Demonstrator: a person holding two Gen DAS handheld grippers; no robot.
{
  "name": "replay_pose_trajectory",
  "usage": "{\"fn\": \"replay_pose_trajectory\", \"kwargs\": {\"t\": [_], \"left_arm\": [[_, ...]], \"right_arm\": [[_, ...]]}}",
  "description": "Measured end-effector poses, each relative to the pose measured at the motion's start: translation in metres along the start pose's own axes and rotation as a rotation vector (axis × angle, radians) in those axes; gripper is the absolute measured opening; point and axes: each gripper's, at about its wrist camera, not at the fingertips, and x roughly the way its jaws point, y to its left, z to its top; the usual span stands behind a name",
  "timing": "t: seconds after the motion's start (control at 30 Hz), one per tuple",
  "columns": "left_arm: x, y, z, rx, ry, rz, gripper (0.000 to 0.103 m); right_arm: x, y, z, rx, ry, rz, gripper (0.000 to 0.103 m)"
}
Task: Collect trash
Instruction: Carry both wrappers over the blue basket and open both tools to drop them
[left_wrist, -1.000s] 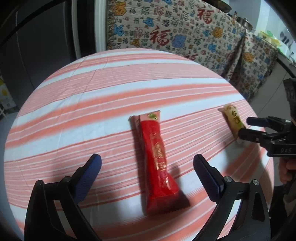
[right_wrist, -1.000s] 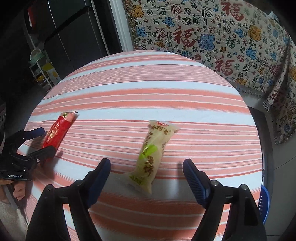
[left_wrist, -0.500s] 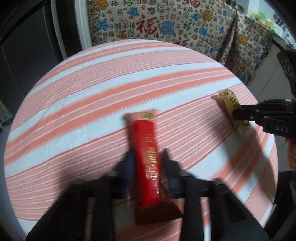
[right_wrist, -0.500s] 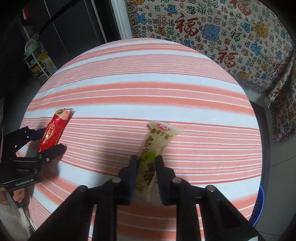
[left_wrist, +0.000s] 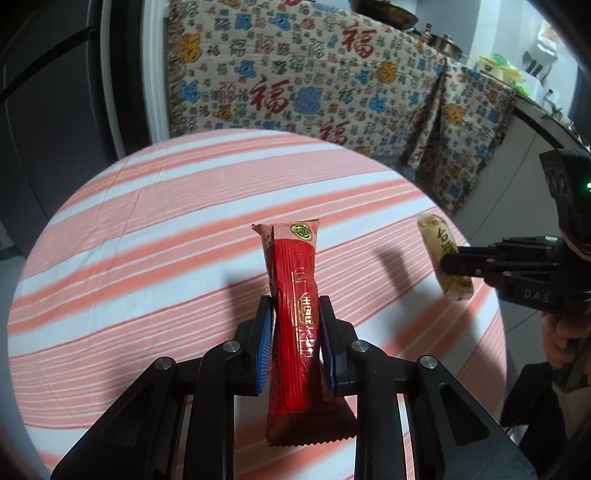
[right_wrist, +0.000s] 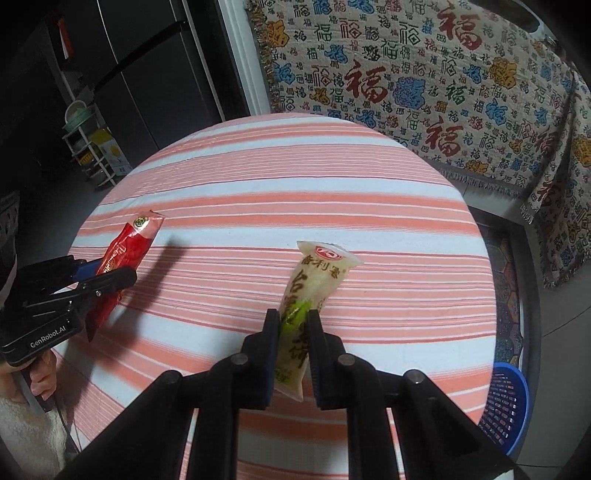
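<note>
Wrappers are the trash, and I count two: one red wrapper (left_wrist: 295, 317) and one pale yellow-green wrapper (right_wrist: 306, 314). Each is pinched crosswise about its lower middle and appears lifted clear of the striped tablecloth (left_wrist: 147, 236), its upper end standing free above the fingers; shadows fall on the cloth beside them.

The left gripper (left_wrist: 295, 314) has its blue pads (left_wrist: 264, 347) pressed against both sides of the red wrapper. The right gripper (right_wrist: 293, 317) is likewise clamped on the pale one, its jaws drawn in tight around the film.

Judging from this, the step in hand is carrying both pieces off to a bin. One blue basket (right_wrist: 504, 402) shows past the table's right edge in the right wrist view; it looks the likely destination, though I cannot confirm that. To do this well, hold the squeeze steady, since slick film may slide, and keep each packet upright so its free end does not flop. Bring each wrapper well over the basket's rim before letting go.

No other trash shows on the cloth.
</note>
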Motion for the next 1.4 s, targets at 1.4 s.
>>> {"fn": "replay_pose_trajectory", "kwargs": {"t": [1.4], "left_arm": [[0.151,-0.396,-0.006,0.244,0.228,-0.477,0.023]], "right_arm": [[-0.075,-0.329,-0.201,0.461,-0.023,-0.194,0.015]]}}
